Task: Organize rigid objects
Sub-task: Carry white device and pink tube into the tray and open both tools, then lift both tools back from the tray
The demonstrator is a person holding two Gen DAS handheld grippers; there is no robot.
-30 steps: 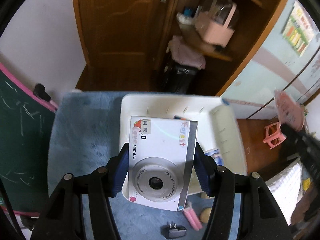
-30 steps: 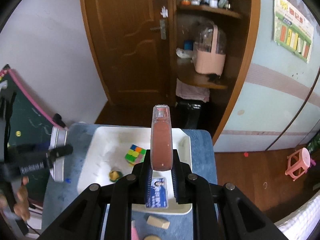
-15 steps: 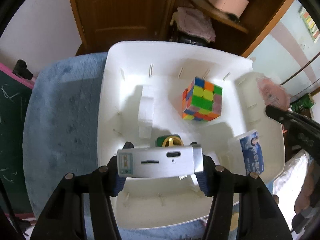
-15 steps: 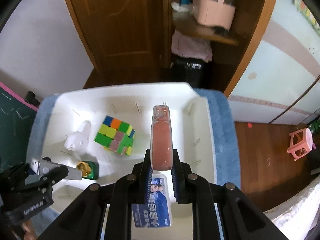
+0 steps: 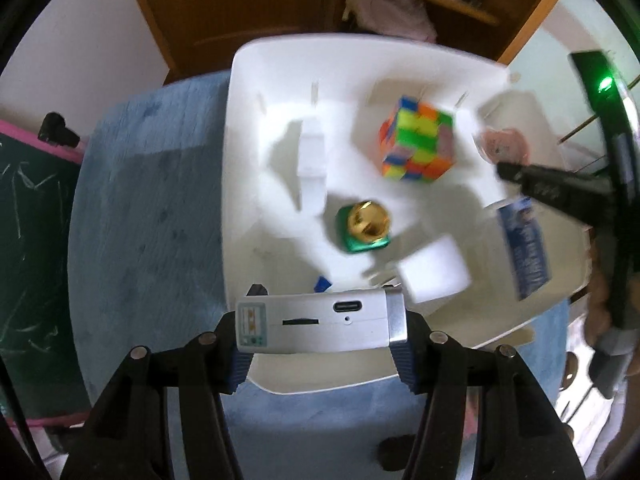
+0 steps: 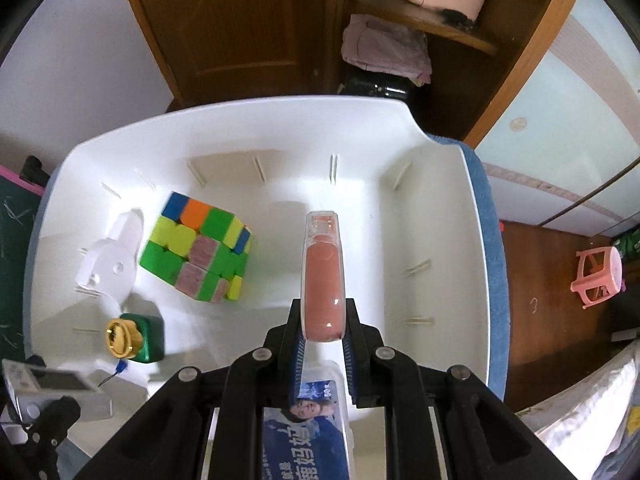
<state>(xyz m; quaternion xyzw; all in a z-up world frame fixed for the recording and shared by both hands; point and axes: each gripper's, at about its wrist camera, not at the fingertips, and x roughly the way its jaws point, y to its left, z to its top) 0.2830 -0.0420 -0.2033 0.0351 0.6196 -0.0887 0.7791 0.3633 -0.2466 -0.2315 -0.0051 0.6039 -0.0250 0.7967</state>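
My left gripper is shut on a silver toy camera, held edge-up over the near left corner of the white bin. My right gripper is shut on a pink tube in a clear case, held over the bin right of its middle. In the bin lie a colour cube, a green bottle with a gold cap, a white plastic piece and a blue printed box. The camera also shows at lower left in the right wrist view.
The bin stands on a blue fuzzy mat. A green chalkboard with a pink frame is at the left. A brown door and a shelf with a pink container are behind. A pink stool stands on the floor at the right.
Both grippers have moved forward and down over the bin. The camera has tipped from face-up to edge-up. The pink tube has come lower over the bin's floor.
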